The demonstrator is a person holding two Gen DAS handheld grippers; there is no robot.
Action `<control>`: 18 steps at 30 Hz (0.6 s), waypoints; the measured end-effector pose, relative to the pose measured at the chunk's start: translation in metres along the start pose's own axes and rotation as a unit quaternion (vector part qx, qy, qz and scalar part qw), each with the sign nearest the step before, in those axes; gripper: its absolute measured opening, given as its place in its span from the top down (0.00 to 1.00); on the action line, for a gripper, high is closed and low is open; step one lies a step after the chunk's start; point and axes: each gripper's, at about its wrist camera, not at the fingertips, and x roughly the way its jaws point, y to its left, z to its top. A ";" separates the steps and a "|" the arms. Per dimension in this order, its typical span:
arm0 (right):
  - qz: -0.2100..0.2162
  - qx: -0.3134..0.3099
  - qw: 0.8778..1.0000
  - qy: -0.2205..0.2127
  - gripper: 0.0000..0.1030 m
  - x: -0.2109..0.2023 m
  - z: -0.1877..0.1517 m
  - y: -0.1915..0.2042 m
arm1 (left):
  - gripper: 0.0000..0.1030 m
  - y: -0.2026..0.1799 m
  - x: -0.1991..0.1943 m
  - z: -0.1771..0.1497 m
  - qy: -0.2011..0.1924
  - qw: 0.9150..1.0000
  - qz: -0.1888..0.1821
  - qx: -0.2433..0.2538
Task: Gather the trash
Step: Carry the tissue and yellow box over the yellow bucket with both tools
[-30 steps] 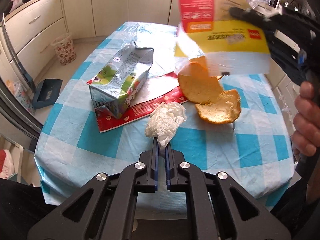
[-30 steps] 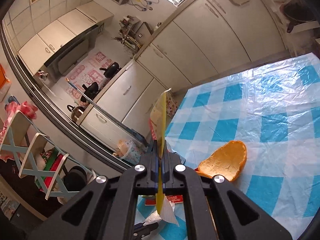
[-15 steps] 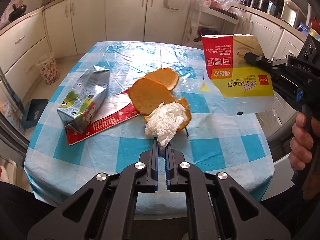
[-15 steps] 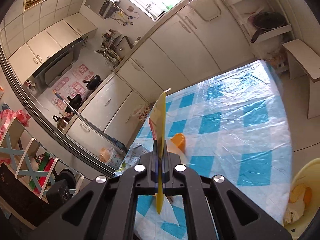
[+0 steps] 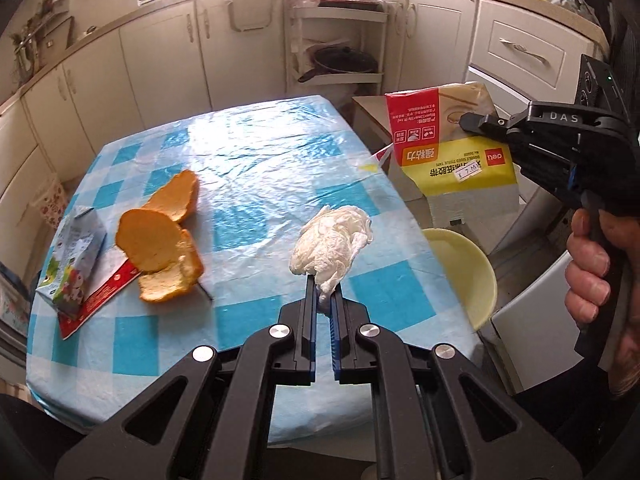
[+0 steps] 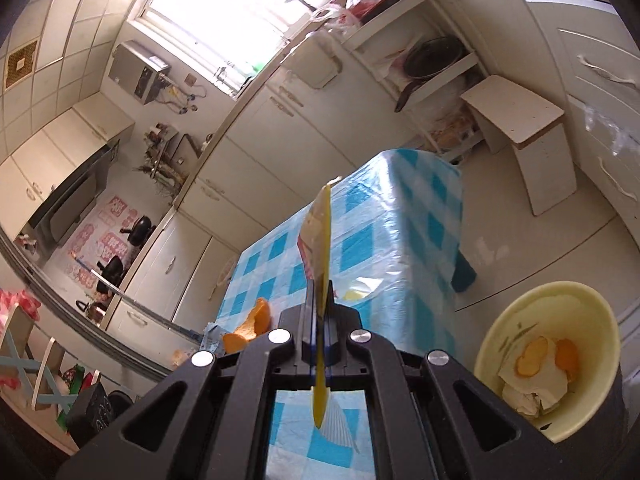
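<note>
Tissue (image 5: 330, 246) pinched in left tool (image 5: 324, 300); wrapper (image 5: 448, 148) in right tool (image 6: 319, 304).

1. Red-and-yellow tape package (image 5: 448, 148) is showing upside-down print: "deli" logo, "DOUBLE SIDED TISSUE TAPE", Chinese characters on the red band, plus a white handwritten price sticker, not legible.
2. Right gripper (image 5: 464, 120) body is showing "DAS".
3. Milk carton (image 5: 72, 264) print is reading too blurred.

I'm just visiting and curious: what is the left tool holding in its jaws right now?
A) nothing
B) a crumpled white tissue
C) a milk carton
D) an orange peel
B: in the left wrist view the left gripper has its jaws shut on the crumpled white tissue, held above the checked table.
</note>
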 end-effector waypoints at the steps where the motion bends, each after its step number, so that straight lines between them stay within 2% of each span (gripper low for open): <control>1: -0.011 0.007 1.000 -0.006 0.97 -0.004 0.001 -0.006 | 0.95 -0.008 0.002 0.002 0.001 1.000 -0.004 0.005; 4: -0.057 0.020 0.998 -0.018 0.97 -0.012 0.003 -0.022 | 0.95 -0.033 0.010 0.007 0.003 1.000 -0.017 0.020; 8: -0.112 0.043 0.993 -0.005 0.97 -0.010 0.000 -0.043 | 0.95 -0.060 0.026 0.015 0.010 0.999 -0.035 0.032; 14: -0.165 0.087 0.982 0.025 0.97 -0.003 -0.008 -0.080 | 0.94 -0.093 0.057 0.029 0.033 0.996 -0.072 0.032; 18: -0.182 0.122 0.975 0.043 0.94 -0.001 -0.011 -0.103 | 0.94 -0.115 0.079 0.032 0.052 0.994 -0.091 0.034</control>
